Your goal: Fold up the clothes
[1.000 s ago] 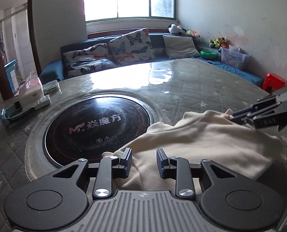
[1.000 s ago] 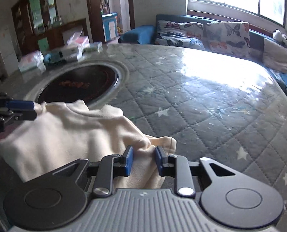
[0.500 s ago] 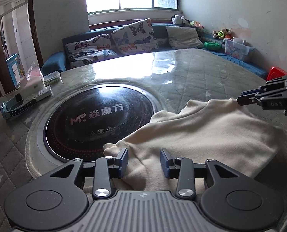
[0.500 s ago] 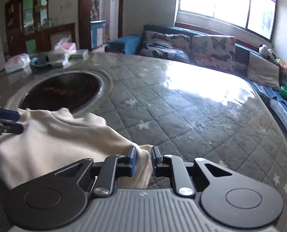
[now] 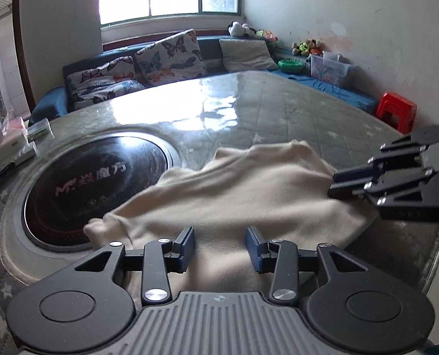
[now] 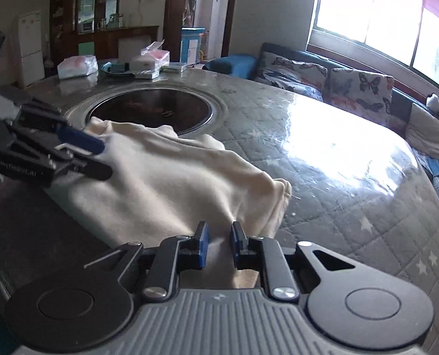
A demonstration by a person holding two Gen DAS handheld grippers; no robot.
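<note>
A cream garment (image 5: 243, 189) lies folded on the quilted table near its front edge, partly over the rim of the round black cooktop; it also shows in the right wrist view (image 6: 166, 183). My left gripper (image 5: 220, 248) is open, its fingers straddling the garment's near edge. My right gripper (image 6: 218, 244) has cloth between its narrowly parted fingers at the garment's other end, which is pulled up into a ridge. Each gripper shows from the side in the other's view: the right one (image 5: 340, 182) and the left one (image 6: 101, 156).
The round black cooktop (image 5: 95, 183) is set in the table (image 5: 278, 112) left of the garment. Tissue packs and boxes (image 6: 148, 62) stand at the table's far left edge. A sofa with butterfly cushions (image 5: 166, 53) and a red stool (image 5: 396, 112) lie beyond the table.
My left gripper's fingers have spread wider and it has drawn back over the garment's near edge. My right gripper has closed in on the cloth and lifted it into a ridge.
</note>
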